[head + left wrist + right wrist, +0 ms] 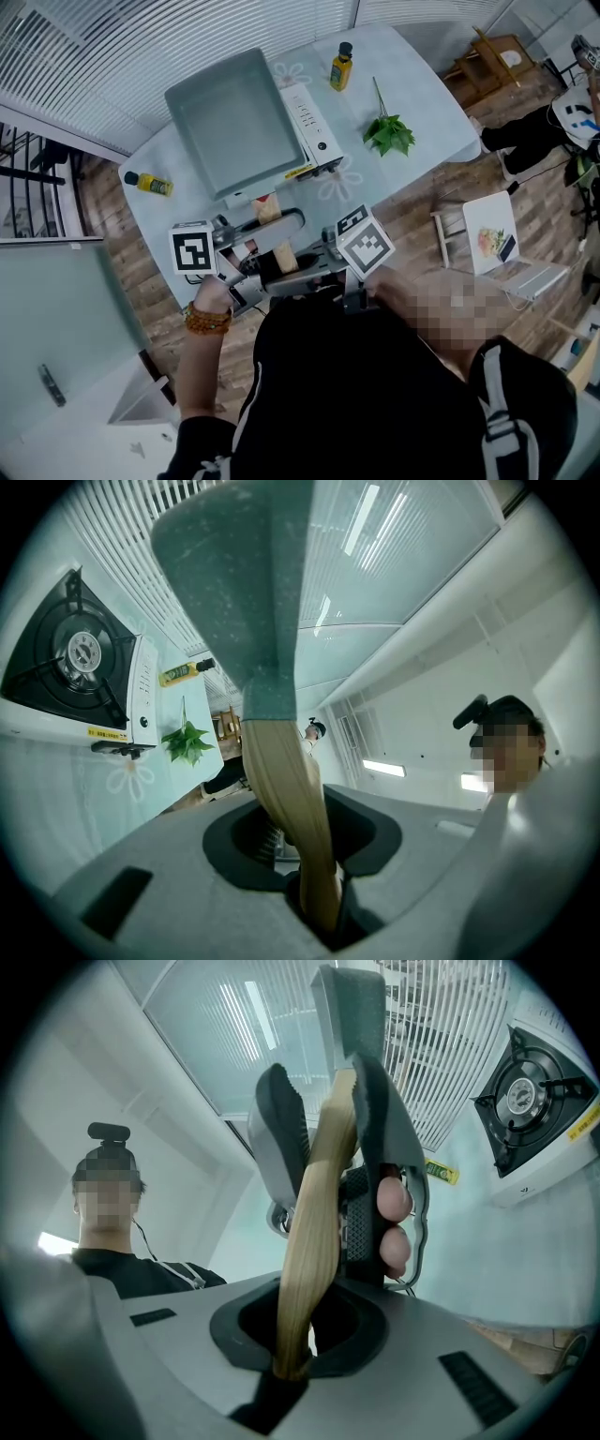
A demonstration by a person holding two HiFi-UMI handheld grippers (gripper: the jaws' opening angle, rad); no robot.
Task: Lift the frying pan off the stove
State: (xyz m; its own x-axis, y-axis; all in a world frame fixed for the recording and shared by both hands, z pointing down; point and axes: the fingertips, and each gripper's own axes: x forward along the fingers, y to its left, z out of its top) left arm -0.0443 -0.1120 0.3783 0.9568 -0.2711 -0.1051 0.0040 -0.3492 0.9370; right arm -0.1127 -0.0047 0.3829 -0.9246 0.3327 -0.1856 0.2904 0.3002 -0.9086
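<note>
The grey square frying pan [234, 122] hangs in the air over the white gas stove [314, 131], its light wooden handle [268, 208] pointing back toward me. In the left gripper view the pan's underside [239, 583] fills the top and the stove's burner [82, 652] lies bare below it. My left gripper [268, 221] is shut on the handle [291, 799] nearer the pan. Behind it, my right gripper [286, 262] is shut on the handle's end [314, 1232]. The right gripper view shows the left gripper's fingers [277, 1129] clamping the wood, with the stove [539, 1101] off to the right.
On the pale blue table [431, 94] stand a yellow bottle [341, 66] at the far side, another bottle [148, 183] lying at the left, and a green leafy sprig [389, 133]. A white chair [497, 239] stands at the right on the wooden floor.
</note>
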